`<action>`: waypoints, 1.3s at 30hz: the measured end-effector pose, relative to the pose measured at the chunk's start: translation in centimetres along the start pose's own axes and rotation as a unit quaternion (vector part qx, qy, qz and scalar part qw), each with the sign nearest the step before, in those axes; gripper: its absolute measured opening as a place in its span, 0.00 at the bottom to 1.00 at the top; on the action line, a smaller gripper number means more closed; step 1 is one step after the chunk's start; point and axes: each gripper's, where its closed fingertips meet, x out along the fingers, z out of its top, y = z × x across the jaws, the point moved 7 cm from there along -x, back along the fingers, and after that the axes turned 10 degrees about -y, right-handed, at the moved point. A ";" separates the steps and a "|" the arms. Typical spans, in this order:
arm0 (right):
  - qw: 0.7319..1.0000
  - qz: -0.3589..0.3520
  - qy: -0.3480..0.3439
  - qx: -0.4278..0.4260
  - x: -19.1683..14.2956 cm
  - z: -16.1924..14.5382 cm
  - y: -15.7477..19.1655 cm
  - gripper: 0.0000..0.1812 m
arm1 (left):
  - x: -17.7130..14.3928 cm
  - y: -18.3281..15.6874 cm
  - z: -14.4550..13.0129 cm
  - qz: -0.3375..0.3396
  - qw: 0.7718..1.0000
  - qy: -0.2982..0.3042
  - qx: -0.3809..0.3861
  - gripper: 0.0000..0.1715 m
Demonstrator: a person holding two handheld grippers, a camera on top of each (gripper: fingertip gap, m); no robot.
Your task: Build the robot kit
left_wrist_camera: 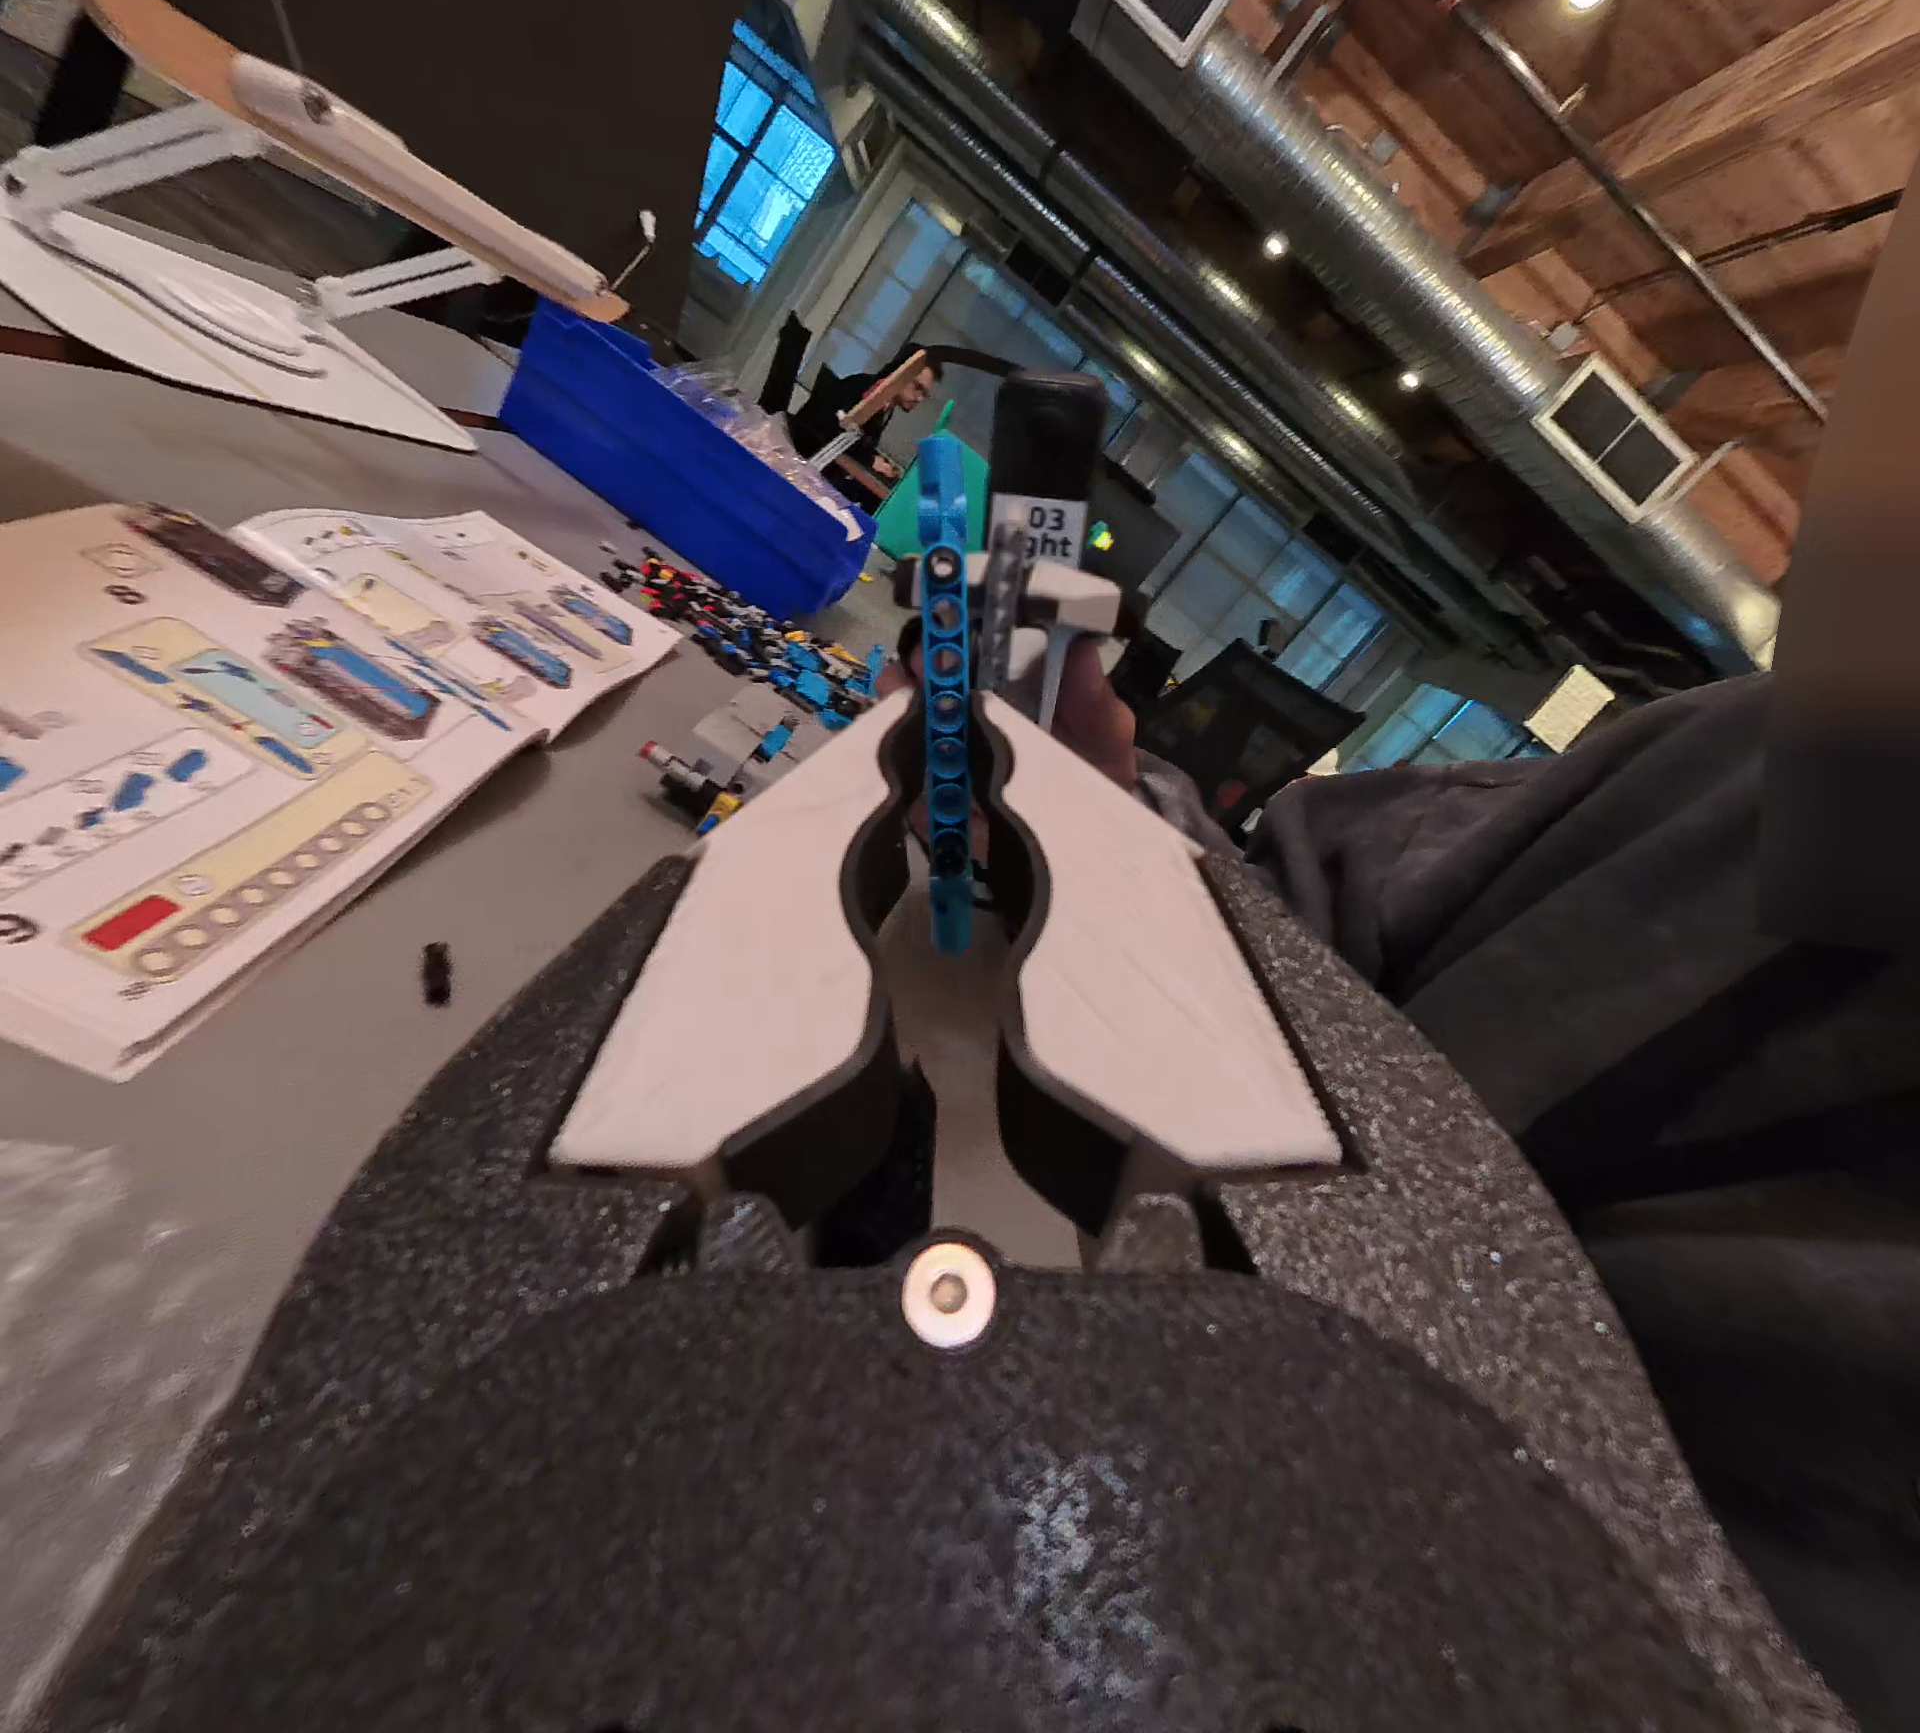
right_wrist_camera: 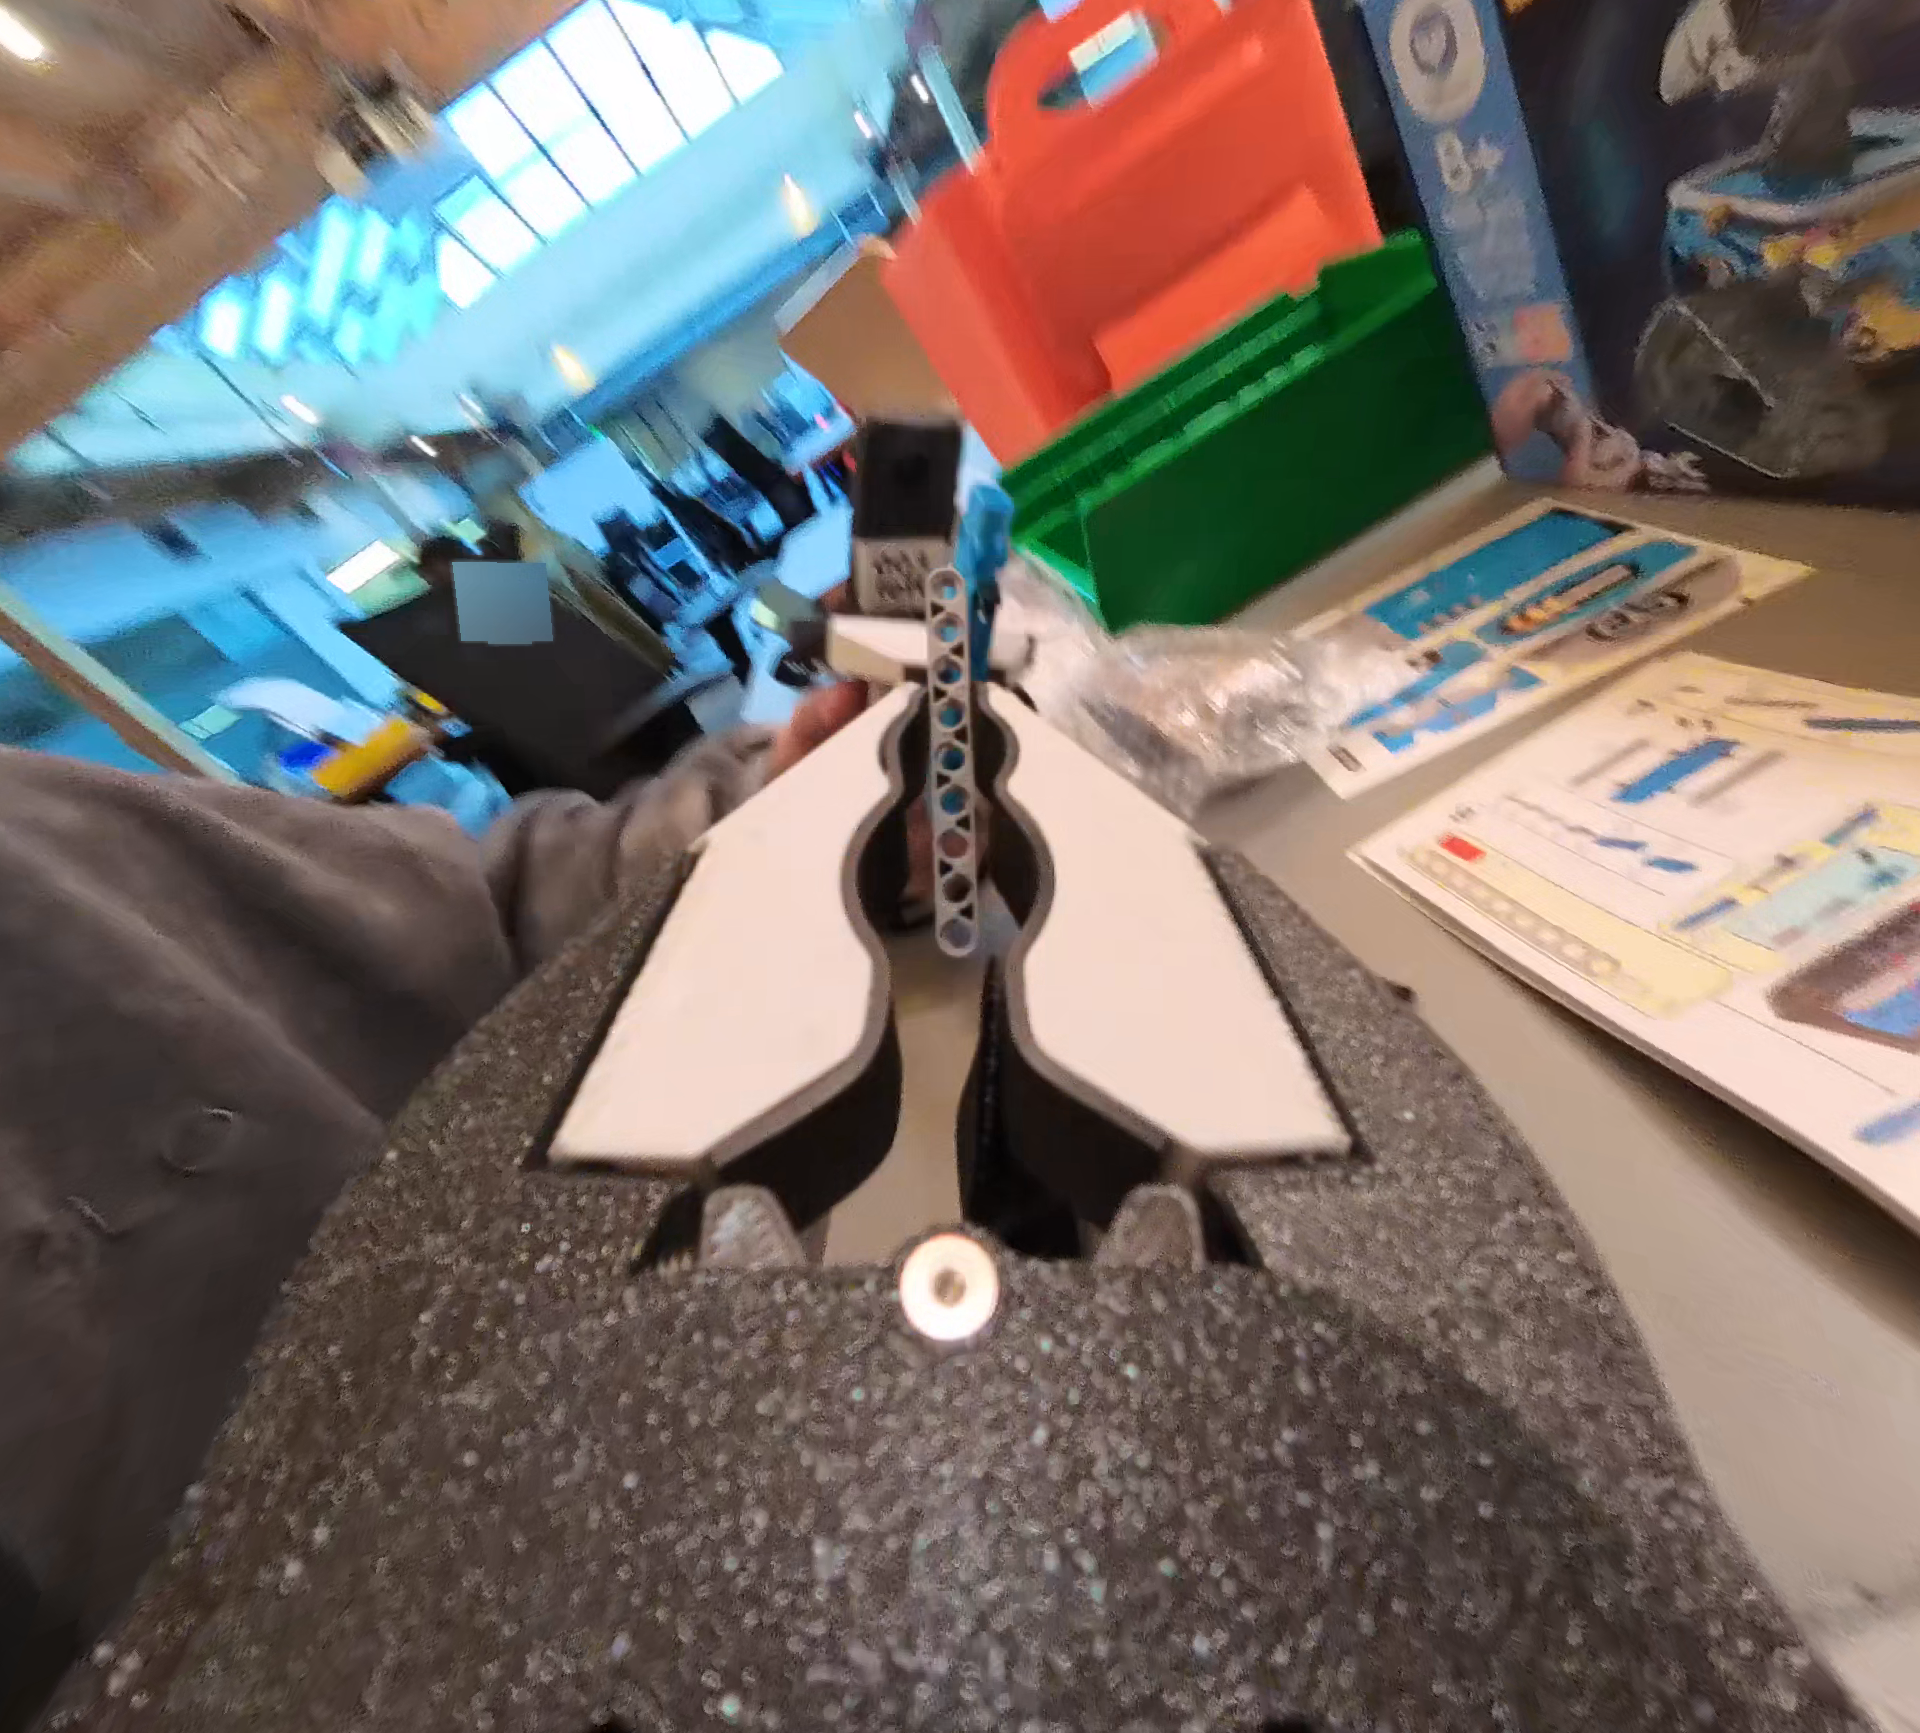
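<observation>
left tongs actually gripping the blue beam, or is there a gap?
Touching. The left wrist view shows the left tongs closed on the blue beam, both white tips pressed against its sides with no gap showing.

The left gripper (left_wrist_camera: 948, 738) has its jaws closed on a blue perforated beam (left_wrist_camera: 945, 717) that stands upright, its far end forked. The right gripper (right_wrist_camera: 961, 727) clamps a grey perforated beam (right_wrist_camera: 954, 769), also upright, pressed flat against the blue one, both raised above the desk.
</observation>
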 end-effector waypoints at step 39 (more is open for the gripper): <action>0.989 0.039 0.015 0.145 0.9 -2.3 -1.4 0.03 | 1.4 -0.2 -3.4 -0.003 0.996 0.070 -0.047 0.03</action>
